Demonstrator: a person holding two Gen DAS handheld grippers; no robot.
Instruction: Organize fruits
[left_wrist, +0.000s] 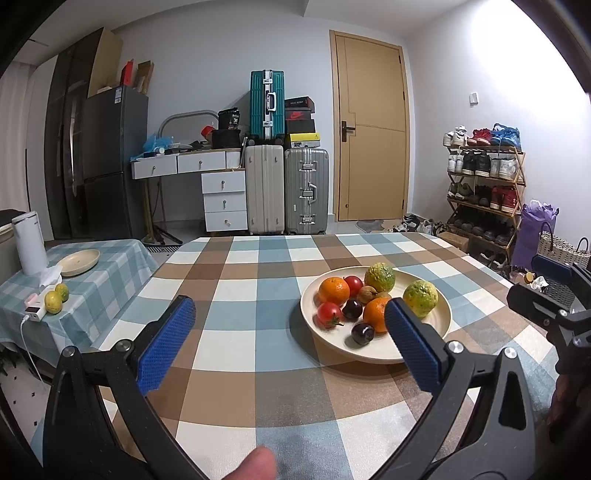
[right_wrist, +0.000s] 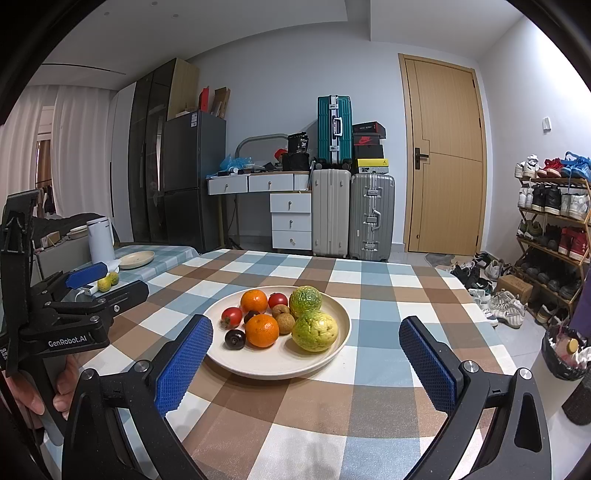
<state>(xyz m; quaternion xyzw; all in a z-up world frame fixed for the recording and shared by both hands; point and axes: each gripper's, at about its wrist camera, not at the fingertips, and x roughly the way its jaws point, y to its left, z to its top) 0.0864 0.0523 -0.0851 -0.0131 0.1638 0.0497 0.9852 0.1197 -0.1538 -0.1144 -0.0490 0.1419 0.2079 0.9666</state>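
Note:
A cream plate (left_wrist: 443, 321) (right_wrist: 332, 347) stands on the checked table and holds several fruits: two oranges (left_wrist: 333, 290) (right_wrist: 262, 330), two yellow-green guavas (left_wrist: 420, 297) (right_wrist: 314, 330), two red tomatoes (left_wrist: 327, 314) (right_wrist: 232, 316), dark plums (left_wrist: 362, 332) (right_wrist: 235, 338) and small brown fruits (right_wrist: 285, 322). My left gripper (left_wrist: 290, 314) is open and empty, left of and before the plate. My right gripper (right_wrist: 306, 334) is open and empty, its fingers on either side of the plate's near half, short of it. The left gripper also shows at the left in the right wrist view (right_wrist: 86, 275).
A lower side table (left_wrist: 110, 254) at the left carries an empty cream plate (left_wrist: 78, 261) (right_wrist: 136, 259), a white kettle (left_wrist: 29, 243), two yellow-green fruits (left_wrist: 56, 297) (right_wrist: 108, 281) and a power bank. A shoe rack (right_wrist: 554, 236) and bin stand on the right.

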